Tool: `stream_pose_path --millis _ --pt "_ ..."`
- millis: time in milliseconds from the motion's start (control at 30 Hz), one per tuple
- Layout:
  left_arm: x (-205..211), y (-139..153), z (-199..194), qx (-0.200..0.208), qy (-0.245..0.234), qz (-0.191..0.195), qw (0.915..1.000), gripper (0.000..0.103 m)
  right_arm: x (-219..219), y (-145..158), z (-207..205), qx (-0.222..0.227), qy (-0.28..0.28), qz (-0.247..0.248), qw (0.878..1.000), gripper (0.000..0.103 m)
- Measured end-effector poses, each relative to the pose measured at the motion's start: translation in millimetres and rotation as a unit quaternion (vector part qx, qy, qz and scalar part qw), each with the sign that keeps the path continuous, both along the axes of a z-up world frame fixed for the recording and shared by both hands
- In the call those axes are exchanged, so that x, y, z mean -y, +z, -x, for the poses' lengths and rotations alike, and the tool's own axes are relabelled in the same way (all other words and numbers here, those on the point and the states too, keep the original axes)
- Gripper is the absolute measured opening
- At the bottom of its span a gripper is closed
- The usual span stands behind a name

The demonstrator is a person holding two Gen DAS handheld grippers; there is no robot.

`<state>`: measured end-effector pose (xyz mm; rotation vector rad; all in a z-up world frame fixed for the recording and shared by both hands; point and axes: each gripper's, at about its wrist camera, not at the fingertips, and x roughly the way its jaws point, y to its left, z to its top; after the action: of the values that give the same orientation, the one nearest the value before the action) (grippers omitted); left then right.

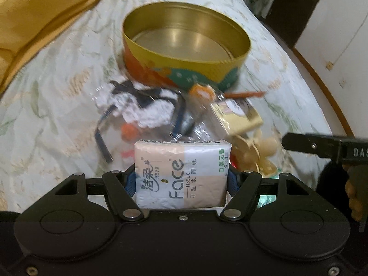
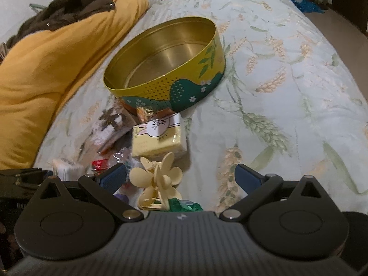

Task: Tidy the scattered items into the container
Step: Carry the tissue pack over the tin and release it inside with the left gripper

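A round yellow tin (image 1: 186, 46) stands open and empty on the bed; it also shows in the right wrist view (image 2: 165, 69). My left gripper (image 1: 181, 179) is shut on a "Face" tissue pack (image 1: 181, 172), held above the pile of small items. The pile holds a knitted white and dark piece in plastic (image 1: 142, 105), a yellow rabbit tissue pack (image 2: 158, 135) and a cream flower hair clip (image 2: 156, 179). My right gripper (image 2: 181, 179) is open, its jaws wide apart, with the hair clip between them nearer the left finger.
A yellow-orange blanket (image 2: 46, 69) lies at the left of the bed. The floral bedspread (image 2: 287, 92) stretches to the right. A dark door and white wall (image 1: 333, 23) stand beyond the bed's right edge.
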<state>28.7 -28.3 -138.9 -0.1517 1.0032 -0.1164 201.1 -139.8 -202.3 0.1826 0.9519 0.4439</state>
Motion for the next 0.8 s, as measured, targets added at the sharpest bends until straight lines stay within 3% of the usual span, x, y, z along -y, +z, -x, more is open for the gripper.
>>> stream_pose_path --millis 333,800 --pt "-10 21 -13 0.024 0.013 -0.004 0.9996 0.068 6 -3 -1 0.002 -0.014 -0.043 0.999 0.103" --pt "-15 65 -42 0.067 0.015 0.004 0.9976 0.068 0 -6 -1 0.003 -0.007 -0.045 0.999 0.103"
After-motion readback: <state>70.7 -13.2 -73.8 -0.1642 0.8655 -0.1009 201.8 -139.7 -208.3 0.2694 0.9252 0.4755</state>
